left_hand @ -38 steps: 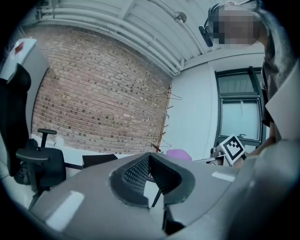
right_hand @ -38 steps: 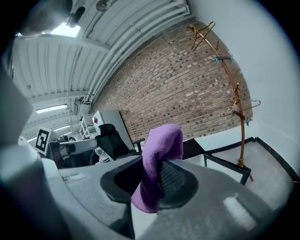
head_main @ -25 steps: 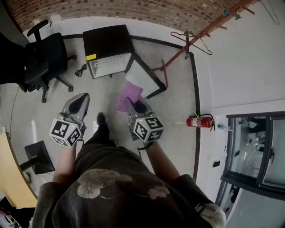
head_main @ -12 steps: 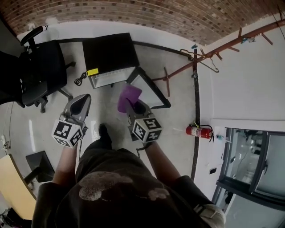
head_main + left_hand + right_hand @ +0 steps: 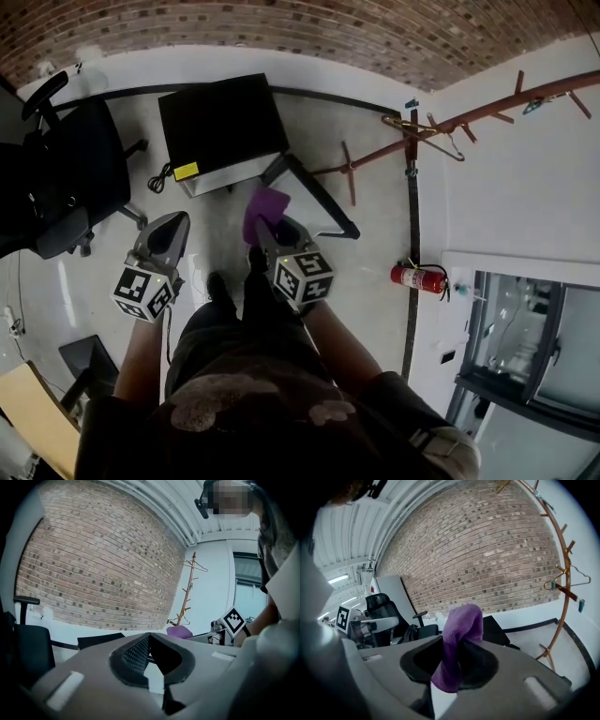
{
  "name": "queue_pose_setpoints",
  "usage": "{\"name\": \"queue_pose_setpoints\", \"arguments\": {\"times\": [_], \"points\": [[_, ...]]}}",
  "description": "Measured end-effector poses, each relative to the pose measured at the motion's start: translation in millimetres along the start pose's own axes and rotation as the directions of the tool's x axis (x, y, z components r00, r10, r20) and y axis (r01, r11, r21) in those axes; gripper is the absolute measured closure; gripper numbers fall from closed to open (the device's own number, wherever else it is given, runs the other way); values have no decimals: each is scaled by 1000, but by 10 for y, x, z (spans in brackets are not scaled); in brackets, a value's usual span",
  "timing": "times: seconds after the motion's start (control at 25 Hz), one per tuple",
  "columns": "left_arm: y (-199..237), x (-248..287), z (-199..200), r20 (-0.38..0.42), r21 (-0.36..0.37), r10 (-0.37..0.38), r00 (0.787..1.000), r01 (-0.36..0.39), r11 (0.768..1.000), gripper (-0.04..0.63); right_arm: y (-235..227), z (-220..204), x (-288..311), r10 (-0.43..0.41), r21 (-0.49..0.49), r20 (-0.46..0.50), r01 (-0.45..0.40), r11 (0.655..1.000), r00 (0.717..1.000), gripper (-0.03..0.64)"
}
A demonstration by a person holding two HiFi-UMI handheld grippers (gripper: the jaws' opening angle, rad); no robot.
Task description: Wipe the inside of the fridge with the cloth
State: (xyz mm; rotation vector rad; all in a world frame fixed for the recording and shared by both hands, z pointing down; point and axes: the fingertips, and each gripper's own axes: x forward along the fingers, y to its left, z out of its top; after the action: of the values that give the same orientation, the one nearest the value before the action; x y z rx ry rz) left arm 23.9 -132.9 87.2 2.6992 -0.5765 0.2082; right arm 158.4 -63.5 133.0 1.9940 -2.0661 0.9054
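A black mini fridge [image 5: 220,122] stands on the floor by the brick wall, its door [image 5: 314,199] swung open to the right. My right gripper [image 5: 270,230] is shut on a purple cloth [image 5: 265,206] and hangs short of the fridge's open front. In the right gripper view the cloth [image 5: 457,644] stands up between the jaws, with the fridge [image 5: 494,629] behind it. My left gripper [image 5: 169,228] is held to the left, level with the right one. In the left gripper view its fingertips [image 5: 149,635] meet with nothing between them.
A black office chair [image 5: 61,183] stands left of the fridge. A coat rack [image 5: 450,120] with a hanger leans at the right wall, and a red fire extinguisher [image 5: 419,277] sits below it. A cable [image 5: 157,178] lies beside the fridge.
The head view has swung a little and the person's foot has come forward between the grippers. The right gripper has drifted slightly left, still holding the cloth. The left gripper has hardly moved.
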Motion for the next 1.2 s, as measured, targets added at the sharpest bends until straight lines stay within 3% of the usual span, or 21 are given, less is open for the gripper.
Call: {"name": "queue_pose_setpoints", "arguments": {"times": [0.44, 0.68, 0.84, 1.0, 1.2], "points": [[330, 675, -196, 22, -18, 152, 988, -151, 988, 577, -325, -95, 901, 178, -36, -93, -182, 983, 980, 541], [582, 1093, -423, 49, -6, 178, 983, -178, 984, 577, -547, -406, 1304, 251, -36, -129, -257, 966, 959, 541], [745, 1182, -819, 76, -39, 203, 976, -201, 979, 577, -712, -830, 1577, 251, -96, -154, -267, 959, 956, 541], [851, 1248, -1414, 55, -24, 167, 984, -166, 986, 577, -853, -1265, 1832, 260, -10, -141, -264, 964, 955, 541], [1182, 1217, -2052, 48, -2, 184, 982, -184, 983, 577, -892, -1821, 2174, 311, -11, -147, -316, 949, 939, 541]]}}
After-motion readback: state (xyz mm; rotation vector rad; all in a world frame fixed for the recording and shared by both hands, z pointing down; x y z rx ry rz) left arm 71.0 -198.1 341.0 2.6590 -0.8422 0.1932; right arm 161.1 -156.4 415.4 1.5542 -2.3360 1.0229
